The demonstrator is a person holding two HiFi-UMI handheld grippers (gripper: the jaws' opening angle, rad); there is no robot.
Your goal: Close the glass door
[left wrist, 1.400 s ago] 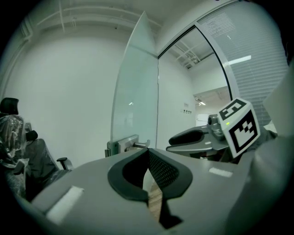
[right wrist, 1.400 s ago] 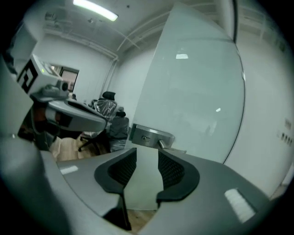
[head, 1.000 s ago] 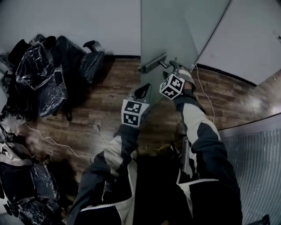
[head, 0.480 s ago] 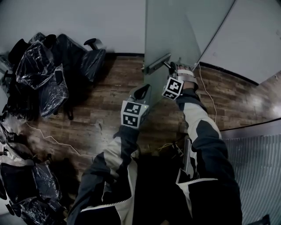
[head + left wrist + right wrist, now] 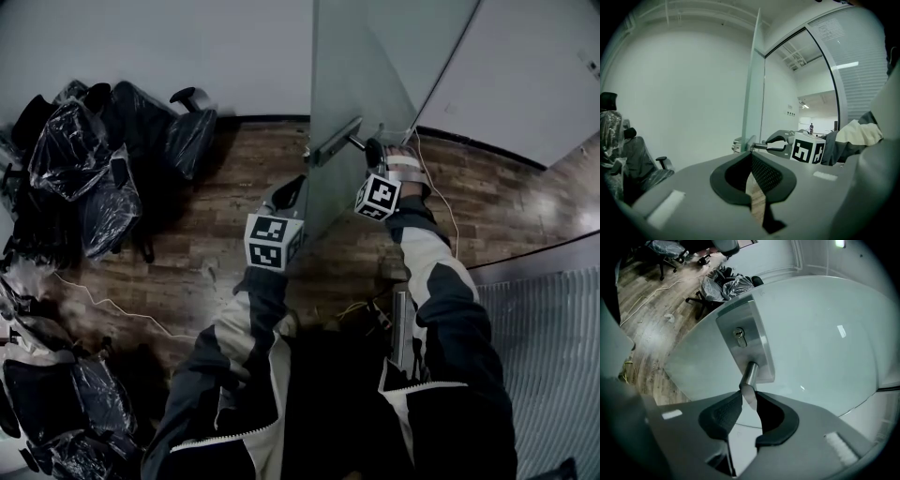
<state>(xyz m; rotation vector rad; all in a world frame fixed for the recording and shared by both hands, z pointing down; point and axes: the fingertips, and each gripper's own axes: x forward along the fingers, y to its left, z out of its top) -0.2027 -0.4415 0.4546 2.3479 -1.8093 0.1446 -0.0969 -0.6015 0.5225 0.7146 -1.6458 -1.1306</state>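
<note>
Since a second ago the right gripper (image 5: 371,148) has rolled and settled onto the brushed steel lever handle (image 5: 336,139), its fingers drawing in from wide apart. From the head view, the tall pale-green glass door (image 5: 361,66) stands ajar. It is seen nearly edge-on above the dark wooden plank floor (image 5: 216,234), and the left gripper (image 5: 289,192) is near its edge but apart from it. Black office chairs under loose plastic covers (image 5: 89,150) are heaped well to the left. Those covers are the only containers of a sort, and nothing but the chairs shows in them. The left gripper view shows its fingers clenched together on nothing, with the door's edge ahead. The right gripper view shows the fingers closing with the lever's end between them, the pads seemingly already on it. The lever springs from a rectangular steel lock plate (image 5: 747,345). Such a pane is likely heavy, stiff and breakable, and the smooth round lever slippery, so a hold near its free end, moved steadily, looks safest.
</note>
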